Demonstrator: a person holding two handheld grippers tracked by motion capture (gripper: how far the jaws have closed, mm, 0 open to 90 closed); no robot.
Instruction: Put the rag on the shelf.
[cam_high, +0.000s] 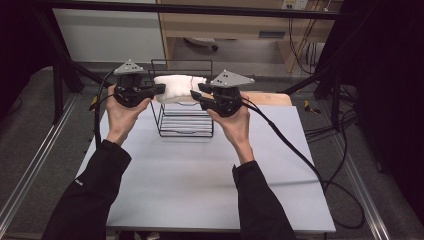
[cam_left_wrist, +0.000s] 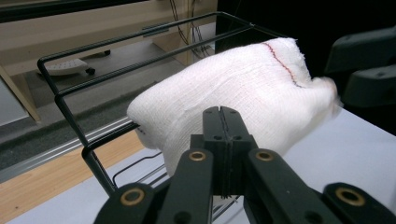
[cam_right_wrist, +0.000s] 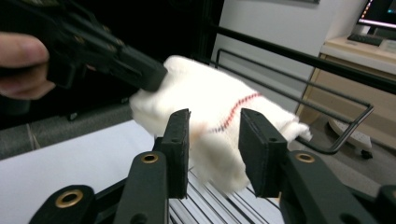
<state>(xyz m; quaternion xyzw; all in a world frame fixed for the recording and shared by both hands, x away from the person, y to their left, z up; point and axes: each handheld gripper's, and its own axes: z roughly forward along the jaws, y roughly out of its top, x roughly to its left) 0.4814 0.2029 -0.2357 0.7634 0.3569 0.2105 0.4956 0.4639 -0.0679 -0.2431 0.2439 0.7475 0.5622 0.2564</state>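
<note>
At the left of the high view, the left gripper is held by the person's left hand beside the upper edge of the black wire rack, which stands on the pale grey counter. Its jaws are fully clenched, and in the left gripper view they pinch the near end of the folded white gauze cloth with a thin red stitched line. This end looks firmly caught.

In the middle, the cloth hangs stretched between both grippers, above the top bars of the rack and not yet resting inside it. The rack itself seems to have nothing else in it, as far as I can tell.

At the right, the right gripper is held by the right hand. In the right gripper view its jaws stand apart, with the other end of the cloth between them; the pads do not appear to press on it, so I judge this gripper released.

The step in hand seems to be placing the cloth over or into the rack. To do it well, I would keep the left grasp firm while the right gripper is free, because the cloth now depends on one end alone. It should be lowered slowly and level, so that the loose end falls across the bars and does not slip outside the rack.
</note>
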